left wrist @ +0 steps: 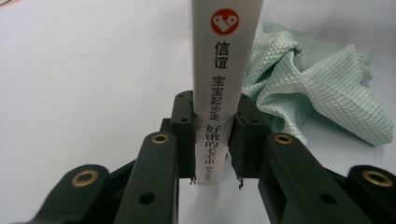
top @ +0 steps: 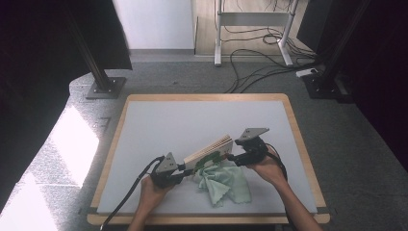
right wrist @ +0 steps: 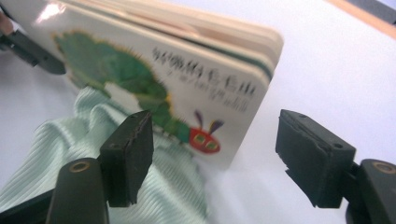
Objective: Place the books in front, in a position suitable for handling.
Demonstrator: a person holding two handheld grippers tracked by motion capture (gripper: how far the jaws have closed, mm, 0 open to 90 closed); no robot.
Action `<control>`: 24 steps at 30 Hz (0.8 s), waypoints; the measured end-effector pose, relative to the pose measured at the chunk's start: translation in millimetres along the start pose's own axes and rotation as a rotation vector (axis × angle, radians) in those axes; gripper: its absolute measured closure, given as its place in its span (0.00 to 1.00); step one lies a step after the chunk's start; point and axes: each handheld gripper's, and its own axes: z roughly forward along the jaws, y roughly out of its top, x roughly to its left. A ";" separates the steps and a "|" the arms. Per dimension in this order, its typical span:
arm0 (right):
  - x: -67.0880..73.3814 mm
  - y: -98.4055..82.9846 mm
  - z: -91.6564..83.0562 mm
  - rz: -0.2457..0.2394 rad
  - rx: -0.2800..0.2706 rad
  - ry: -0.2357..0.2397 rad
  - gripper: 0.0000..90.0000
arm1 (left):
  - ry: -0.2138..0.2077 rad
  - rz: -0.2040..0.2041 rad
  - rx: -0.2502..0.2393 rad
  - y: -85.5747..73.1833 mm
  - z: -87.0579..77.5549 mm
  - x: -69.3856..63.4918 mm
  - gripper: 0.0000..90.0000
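White book spine (left wrist: 223, 84) reading 信谊 宝宝起步走, clamped by left gripper (left wrist: 215, 135), right gripper (right wrist: 215, 158) jaws parted, mint cloth (left wrist: 317, 88) beside.

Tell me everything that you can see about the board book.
The board book is thick, with pale cardboard pages and a white cover showing a green caterpillar with a red head. Its white spine carries a red round logo and Chinese characters. It is closed and tilted, lifted above the grey table mat. The left gripper clamps its spine end. It lies over the green cloth; the right gripper stands open beside its far end.
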 end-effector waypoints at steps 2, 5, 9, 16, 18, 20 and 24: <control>-3.5 3.4 3.3 -0.008 -0.007 0.010 0.29 | 0.000 0.001 0.000 0.0 0.0 -0.1 0.82; -9.1 10.4 7.9 -0.031 -0.022 0.030 0.27 | -0.001 0.002 0.001 0.0 0.0 -0.1 0.82; -13.8 17.4 10.4 -0.041 -0.061 0.066 0.25 | -0.001 0.001 0.000 -0.1 0.0 0.1 0.82; -13.4 20.4 9.2 -0.048 -0.097 0.106 0.35 | 0.001 -0.002 0.001 0.0 0.2 0.1 0.81; -15.7 18.4 6.8 -0.027 -0.105 0.110 0.41 | 0.007 -0.002 0.007 -0.1 0.5 -0.3 0.81; -17.7 15.9 4.4 -0.018 -0.113 0.108 0.47 | 0.015 0.001 0.028 -0.9 2.3 -0.8 0.78; -20.4 12.4 2.0 0.003 -0.129 0.108 0.55 | 0.019 -0.013 0.032 -1.9 4.8 -0.6 0.73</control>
